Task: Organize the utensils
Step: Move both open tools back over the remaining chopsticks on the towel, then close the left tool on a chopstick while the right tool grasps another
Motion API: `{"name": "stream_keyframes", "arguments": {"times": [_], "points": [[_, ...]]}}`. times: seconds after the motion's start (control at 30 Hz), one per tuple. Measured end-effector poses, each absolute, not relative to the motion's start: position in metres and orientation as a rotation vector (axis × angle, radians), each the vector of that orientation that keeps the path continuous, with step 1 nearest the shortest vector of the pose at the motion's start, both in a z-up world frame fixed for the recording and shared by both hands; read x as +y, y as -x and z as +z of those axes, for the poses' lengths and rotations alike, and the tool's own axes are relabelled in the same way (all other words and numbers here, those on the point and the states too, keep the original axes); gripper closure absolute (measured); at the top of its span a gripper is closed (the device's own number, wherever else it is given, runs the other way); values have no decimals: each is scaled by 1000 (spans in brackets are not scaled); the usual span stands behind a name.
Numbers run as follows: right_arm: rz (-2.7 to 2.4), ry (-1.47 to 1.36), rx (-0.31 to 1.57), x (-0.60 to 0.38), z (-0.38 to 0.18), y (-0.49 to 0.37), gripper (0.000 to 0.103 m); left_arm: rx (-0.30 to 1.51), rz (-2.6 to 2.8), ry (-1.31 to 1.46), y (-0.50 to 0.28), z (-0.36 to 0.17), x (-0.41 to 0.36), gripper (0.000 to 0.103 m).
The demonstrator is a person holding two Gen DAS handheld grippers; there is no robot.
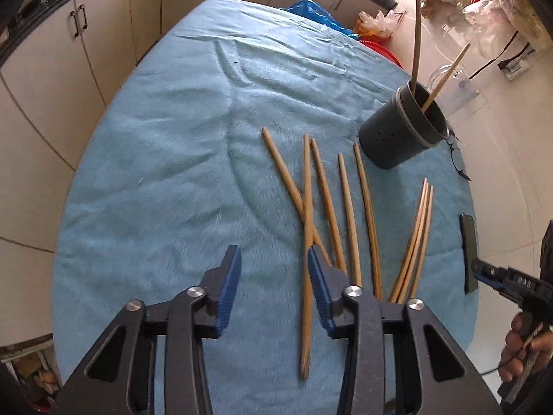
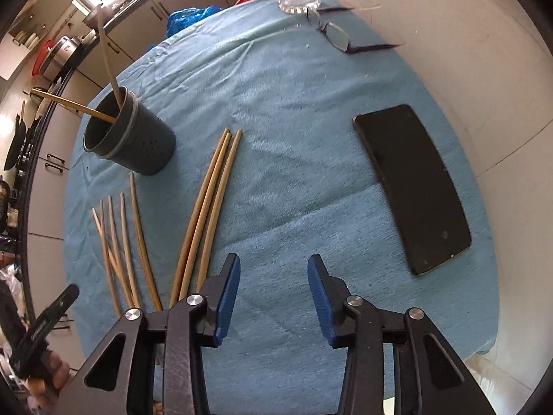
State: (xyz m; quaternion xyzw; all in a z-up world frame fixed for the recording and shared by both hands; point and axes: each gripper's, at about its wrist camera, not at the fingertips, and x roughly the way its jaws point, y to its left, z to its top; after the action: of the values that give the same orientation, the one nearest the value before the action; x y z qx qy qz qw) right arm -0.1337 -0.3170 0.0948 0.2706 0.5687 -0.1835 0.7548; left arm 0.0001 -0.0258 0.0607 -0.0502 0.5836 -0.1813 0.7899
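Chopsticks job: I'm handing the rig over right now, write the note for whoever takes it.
Left tool: open, empty, low over the blue cloth, its right finger beside the crossed pair.
Right tool: open, empty, over bare cloth between the bundle of three and the phone.
Holder: upright at the far side, two sticks already standing in it.
Loose on the cloth: five chopsticks near the left tool, two of them crossed, and a bundle of three beside the right tool.
Done: two in. Left: eight to pick up and drop in the holder.
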Motion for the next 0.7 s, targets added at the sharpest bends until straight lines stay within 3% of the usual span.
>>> {"name": "stream_keyframes", "arguments": {"times": [0.1,0.7], "points": [[-387,-604,1251,-319,92,129,69,1287,-431,80,-15,56,-45,83],[-371,-802,1328,-347,56,60,73,1363,-456,-38,-51,31,-105,83]]}}
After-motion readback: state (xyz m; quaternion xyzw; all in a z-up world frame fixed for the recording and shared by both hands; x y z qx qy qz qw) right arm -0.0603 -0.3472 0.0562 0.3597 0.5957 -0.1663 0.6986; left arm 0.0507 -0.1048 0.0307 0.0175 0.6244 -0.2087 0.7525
